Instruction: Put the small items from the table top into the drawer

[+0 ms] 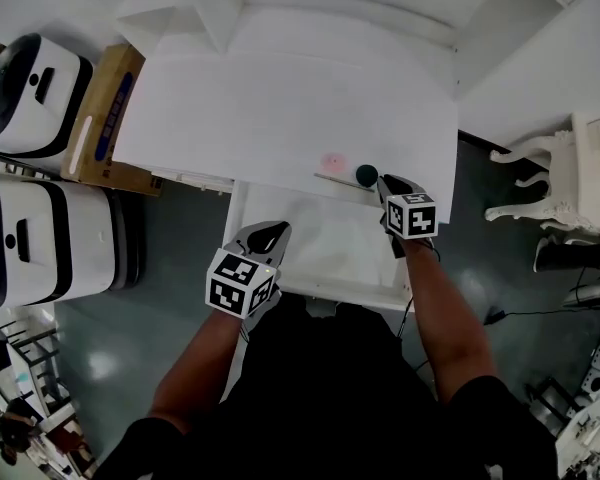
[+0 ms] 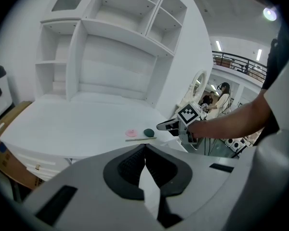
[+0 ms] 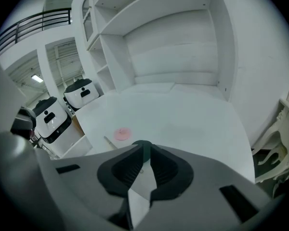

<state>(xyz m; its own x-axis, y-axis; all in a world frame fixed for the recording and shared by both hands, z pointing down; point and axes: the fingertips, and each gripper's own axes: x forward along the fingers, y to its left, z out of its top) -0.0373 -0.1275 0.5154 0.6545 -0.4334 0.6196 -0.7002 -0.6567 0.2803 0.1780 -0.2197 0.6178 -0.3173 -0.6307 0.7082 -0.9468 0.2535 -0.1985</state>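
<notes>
Three small items lie near the front right edge of the white table top (image 1: 280, 108): a pink disc (image 1: 332, 160) (image 2: 131, 133) (image 3: 122, 134), a thin stick (image 1: 332, 178) (image 2: 140, 139) (image 3: 110, 142) and a dark green ball (image 1: 366, 175) (image 2: 149, 132) (image 3: 141, 143). My right gripper (image 1: 382, 181) (image 2: 159, 126) (image 3: 144, 148) is shut and empty, its tips just right of the ball with a small gap. The drawer (image 1: 330, 243) stands pulled open below the table edge. Over the drawer's left part, my left gripper (image 1: 270, 232) (image 2: 145, 150) is shut with nothing in it.
Two white robot units (image 1: 30, 98) (image 1: 50, 238) and a cardboard box (image 1: 105, 118) stand left of the desk. A white ornate chair (image 1: 570, 178) is on the right. A shelf hutch (image 2: 115, 57) rises at the back of the table.
</notes>
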